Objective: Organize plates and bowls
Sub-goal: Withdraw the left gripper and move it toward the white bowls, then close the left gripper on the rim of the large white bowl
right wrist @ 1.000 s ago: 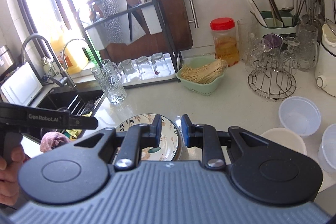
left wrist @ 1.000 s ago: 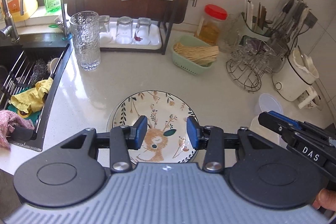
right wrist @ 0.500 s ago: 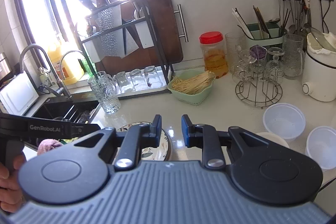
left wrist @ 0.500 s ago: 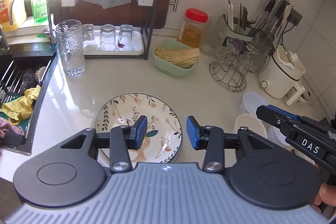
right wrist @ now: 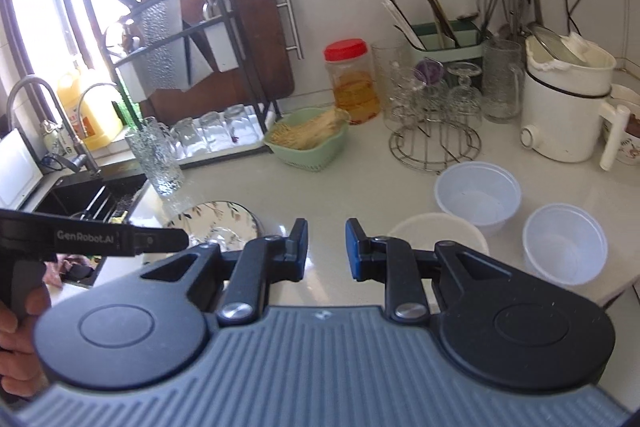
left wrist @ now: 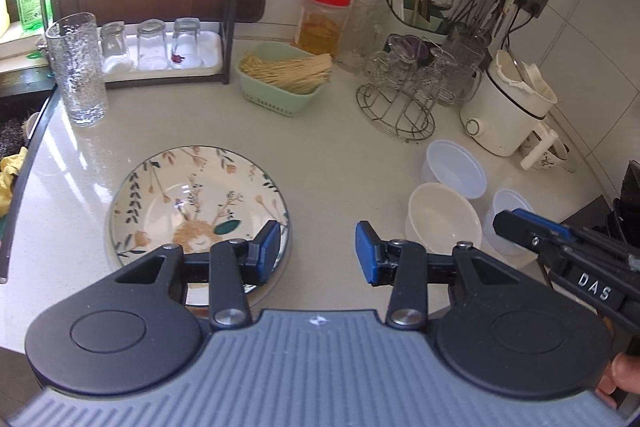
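A floral plate [left wrist: 192, 203] with a deer design lies on the counter; it also shows in the right wrist view [right wrist: 218, 223]. A cream bowl [left wrist: 442, 217] sits to its right, with two translucent plastic bowls [left wrist: 454, 167] [left wrist: 506, 209] beside it. In the right wrist view the cream bowl [right wrist: 436, 231] and the plastic bowls [right wrist: 478, 191] [right wrist: 566, 241] stand at the right. My left gripper [left wrist: 318, 253] is open and empty, above the counter between plate and cream bowl. My right gripper [right wrist: 326, 247] is open and empty, held above the counter near its front edge.
A tall glass [left wrist: 78, 67] stands by the sink [right wrist: 92, 195] at left. A dish rack [left wrist: 160, 47] with glasses, a green basket [left wrist: 286, 79], a red-lidded jar [left wrist: 324, 15], a wire glass stand [left wrist: 400, 99] and a white pot [left wrist: 508, 111] line the back.
Both grippers have pulled back and swung right. The plate has shifted left in the left wrist view, and the bowls have come into fuller view. The jaws stay open.
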Tool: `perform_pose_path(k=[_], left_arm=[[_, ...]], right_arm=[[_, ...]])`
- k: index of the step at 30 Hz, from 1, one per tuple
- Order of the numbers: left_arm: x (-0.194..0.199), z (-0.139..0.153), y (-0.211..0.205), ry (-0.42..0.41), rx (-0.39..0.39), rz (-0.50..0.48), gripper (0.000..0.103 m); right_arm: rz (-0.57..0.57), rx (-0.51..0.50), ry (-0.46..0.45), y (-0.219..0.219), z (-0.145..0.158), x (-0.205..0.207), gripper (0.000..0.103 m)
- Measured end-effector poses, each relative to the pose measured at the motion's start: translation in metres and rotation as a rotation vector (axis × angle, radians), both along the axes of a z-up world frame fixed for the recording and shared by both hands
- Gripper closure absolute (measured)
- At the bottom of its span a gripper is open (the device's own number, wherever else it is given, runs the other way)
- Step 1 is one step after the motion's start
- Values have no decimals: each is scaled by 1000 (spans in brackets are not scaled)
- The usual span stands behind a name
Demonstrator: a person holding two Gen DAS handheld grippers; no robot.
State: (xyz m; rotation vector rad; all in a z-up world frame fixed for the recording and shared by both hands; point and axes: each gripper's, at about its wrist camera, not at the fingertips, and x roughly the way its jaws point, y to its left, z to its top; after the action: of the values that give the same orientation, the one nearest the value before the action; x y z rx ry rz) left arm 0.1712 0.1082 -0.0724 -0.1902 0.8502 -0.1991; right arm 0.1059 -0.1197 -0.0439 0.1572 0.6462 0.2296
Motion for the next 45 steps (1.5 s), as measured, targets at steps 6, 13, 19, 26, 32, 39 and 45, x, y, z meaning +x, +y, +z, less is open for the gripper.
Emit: perform_pose_path(k=[6, 13, 19, 26, 32, 39, 45], left_arm=[[15, -6, -28, 16, 2, -62, 55], [33, -21, -56, 27, 2, -117, 53], [44, -42, -77, 44, 3, -165, 47], [62, -61, -100, 57, 9, -239, 47], [77, -70, -113, 68, -12, -273, 42], [91, -77, -121, 84, -10, -298, 42], [103, -89, -124, 103, -30, -283, 42]], right_arm=[[-54, -9, 13, -20, -8, -1, 79], [-115, -24, 23, -42, -21, -3, 79], [-152, -30, 41, -54, -40, -3, 78], [-181, -34, 58, -59, -56, -1, 78], [-196, -24, 65, -61, -65, 9, 78], [-188, -16, 66, -59, -63, 20, 66], [-223, -25, 81, -63, -72, 28, 66]])
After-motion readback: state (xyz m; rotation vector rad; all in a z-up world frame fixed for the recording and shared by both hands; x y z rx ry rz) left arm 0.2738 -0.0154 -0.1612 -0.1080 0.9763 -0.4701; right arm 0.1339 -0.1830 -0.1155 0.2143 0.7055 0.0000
